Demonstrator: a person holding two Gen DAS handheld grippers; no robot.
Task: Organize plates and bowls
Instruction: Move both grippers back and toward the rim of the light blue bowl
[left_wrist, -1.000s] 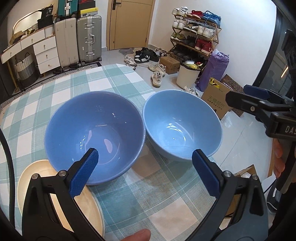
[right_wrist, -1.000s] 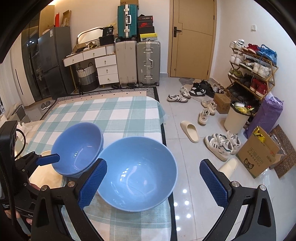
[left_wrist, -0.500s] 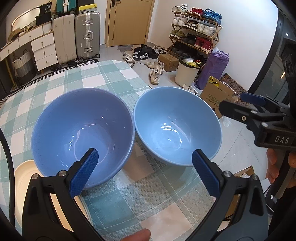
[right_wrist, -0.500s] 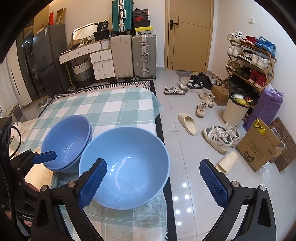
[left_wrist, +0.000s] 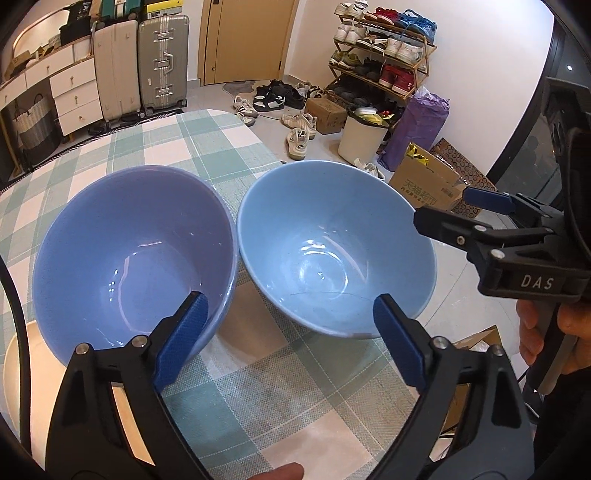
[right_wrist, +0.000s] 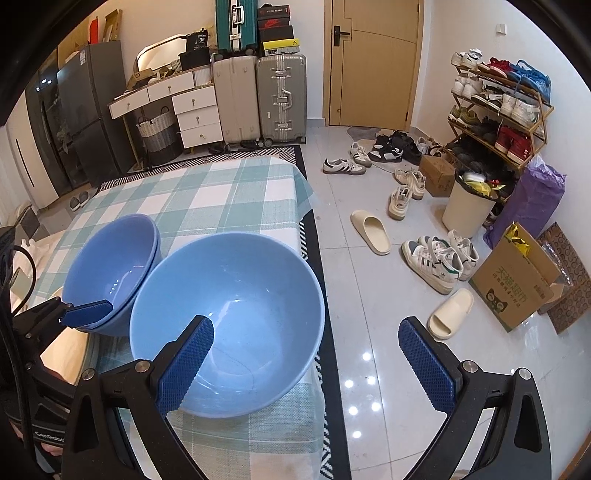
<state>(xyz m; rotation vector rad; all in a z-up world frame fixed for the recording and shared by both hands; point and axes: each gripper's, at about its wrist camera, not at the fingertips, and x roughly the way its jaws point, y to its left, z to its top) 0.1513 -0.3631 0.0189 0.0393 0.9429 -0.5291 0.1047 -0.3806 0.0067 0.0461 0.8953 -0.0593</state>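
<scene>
Two bowls stand side by side on the checked tablecloth (left_wrist: 184, 140): a periwinkle bowl (left_wrist: 136, 251) on the left and a light blue bowl (left_wrist: 332, 251) on the right. In the right wrist view the periwinkle bowl (right_wrist: 110, 266) shows a double rim, as if nested in another. My left gripper (left_wrist: 290, 341) is closing, one pad over each bowl's near rim, pressing on nothing. My right gripper (right_wrist: 306, 367) is open astride the right rim of the light blue bowl (right_wrist: 236, 317), with its left pad inside and its right pad over the floor.
A cream plate (left_wrist: 14, 369) lies at the near left beside the periwinkle bowl. The table edge runs just right of the light blue bowl, above a patterned rug (right_wrist: 332, 332) and tiled floor with shoes, slippers and a cardboard box (right_wrist: 517, 280). A hand (left_wrist: 546, 332) holds the right gripper.
Both grippers have come down and closer to the bowls, which now look larger. The right gripper's left pad now sits inside the light blue bowl. The left pads stand slightly closer together.
</scene>
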